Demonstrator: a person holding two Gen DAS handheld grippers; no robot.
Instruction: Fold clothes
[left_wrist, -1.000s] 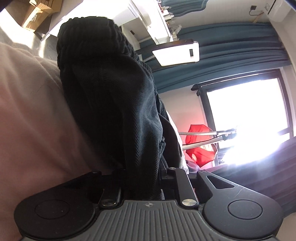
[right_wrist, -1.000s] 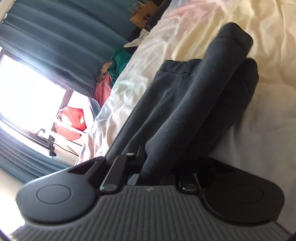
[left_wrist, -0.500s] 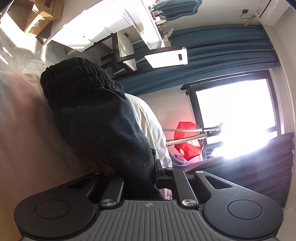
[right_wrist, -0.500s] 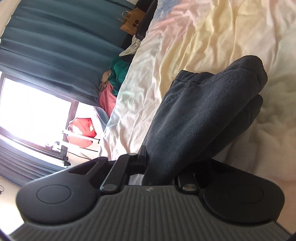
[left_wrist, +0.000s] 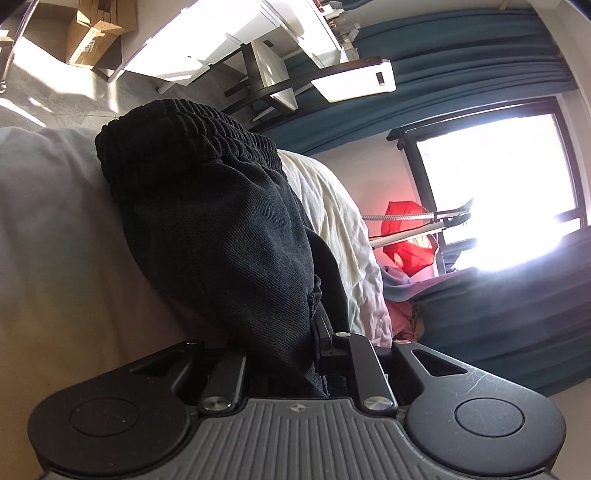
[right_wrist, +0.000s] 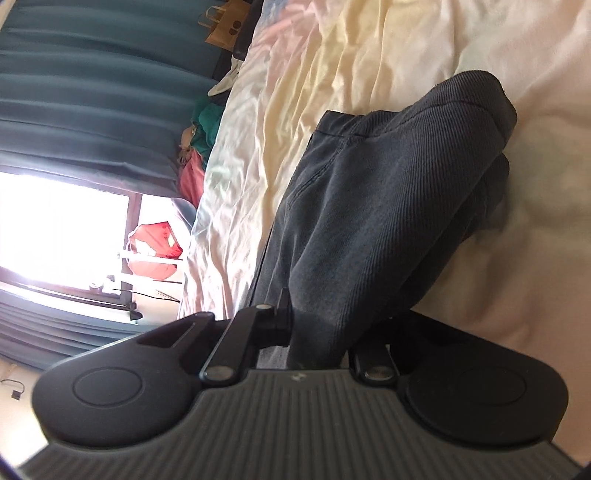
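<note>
Dark corduroy trousers (left_wrist: 221, 236) rise straight out of the left gripper (left_wrist: 284, 369), whose jaws are opening slightly with the cloth still pinched between them, the gathered waistband bunched at the far end over the pale bedsheet (left_wrist: 332, 206). Across the bed, the right gripper (right_wrist: 317, 343) is clamped on another part of the same trousers (right_wrist: 388, 192), which drape forward from its jaws onto the cream sheet (right_wrist: 332, 48).

In both wrist views the dark garment (left_wrist: 221, 236) covers the 2 fingertips of each gripper, hiding the pad contact. The window (left_wrist: 495, 192) is overexposed; nothing outside is legible. Clothing heaped beside the bed (right_wrist: 195, 147) is too small to identify.
</note>
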